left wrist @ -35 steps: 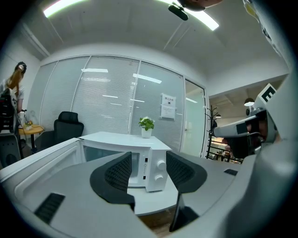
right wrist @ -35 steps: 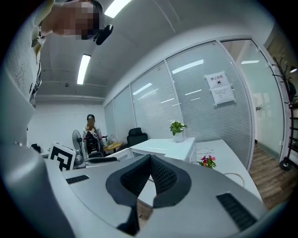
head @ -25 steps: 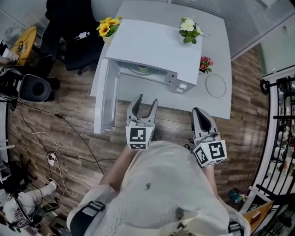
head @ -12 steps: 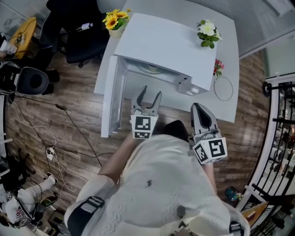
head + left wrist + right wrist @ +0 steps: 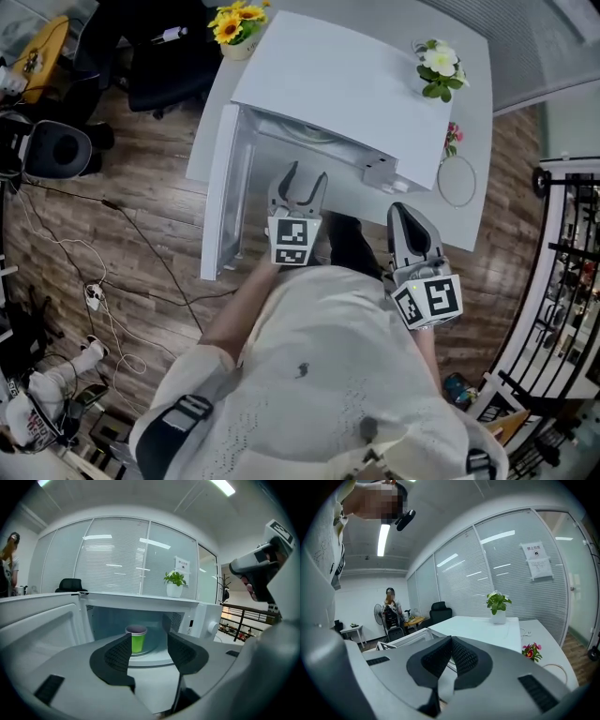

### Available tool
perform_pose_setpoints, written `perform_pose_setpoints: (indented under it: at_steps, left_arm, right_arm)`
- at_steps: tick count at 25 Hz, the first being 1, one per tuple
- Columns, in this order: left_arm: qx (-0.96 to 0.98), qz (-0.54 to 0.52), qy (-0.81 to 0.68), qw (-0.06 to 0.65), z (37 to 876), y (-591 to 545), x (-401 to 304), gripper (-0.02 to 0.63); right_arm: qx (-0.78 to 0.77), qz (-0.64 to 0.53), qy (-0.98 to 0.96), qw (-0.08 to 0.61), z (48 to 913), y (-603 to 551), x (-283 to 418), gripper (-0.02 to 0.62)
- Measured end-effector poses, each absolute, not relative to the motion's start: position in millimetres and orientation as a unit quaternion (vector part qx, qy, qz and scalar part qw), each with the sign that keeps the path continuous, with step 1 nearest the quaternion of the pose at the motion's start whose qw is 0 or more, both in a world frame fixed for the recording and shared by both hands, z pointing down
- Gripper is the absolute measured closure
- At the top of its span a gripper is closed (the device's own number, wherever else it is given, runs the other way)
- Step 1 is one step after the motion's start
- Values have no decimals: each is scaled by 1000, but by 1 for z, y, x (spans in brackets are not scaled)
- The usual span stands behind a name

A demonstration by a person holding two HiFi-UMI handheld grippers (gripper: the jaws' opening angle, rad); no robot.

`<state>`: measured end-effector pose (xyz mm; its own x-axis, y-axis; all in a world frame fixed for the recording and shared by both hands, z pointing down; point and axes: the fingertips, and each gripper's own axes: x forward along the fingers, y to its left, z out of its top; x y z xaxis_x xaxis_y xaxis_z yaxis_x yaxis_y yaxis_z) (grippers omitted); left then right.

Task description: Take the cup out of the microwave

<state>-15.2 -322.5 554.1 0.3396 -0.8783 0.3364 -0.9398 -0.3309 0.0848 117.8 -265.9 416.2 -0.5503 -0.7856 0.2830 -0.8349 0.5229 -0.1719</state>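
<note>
A white microwave (image 5: 337, 89) stands on the white table with its door (image 5: 221, 202) swung open to the left. Inside, a green cup (image 5: 137, 639) with a pale rim stands upright on the turntable, seen in the left gripper view. My left gripper (image 5: 304, 176) is open just in front of the microwave's mouth, pointing at the cup, nothing between its jaws (image 5: 149, 649). My right gripper (image 5: 401, 213) hangs lower right of the microwave, near the table's front edge; its jaws (image 5: 449, 654) are shut and empty.
On the table stand yellow flowers (image 5: 234, 21), a white-flowered pot (image 5: 439, 67) and a small red-flowered plant (image 5: 455, 137) beside a coiled white cable (image 5: 457, 180). Office chairs (image 5: 164, 66) and floor cables (image 5: 141, 253) lie left. A person stands in the room's far corner (image 5: 392, 607).
Both grippers have moved forward toward the microwave; the left one has dropped to the level of the opening, so the cup shows between its jaws. Jaw states are unchanged.
</note>
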Motion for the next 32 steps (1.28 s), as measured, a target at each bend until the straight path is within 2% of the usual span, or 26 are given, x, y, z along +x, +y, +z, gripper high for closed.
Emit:
perform_pose_setpoints:
  at_steps: [32]
  left_arm:
    - [774, 185, -579, 177, 655, -450, -14, 319]
  right_arm:
    - [469, 155, -861, 124, 436, -353, 128, 586]
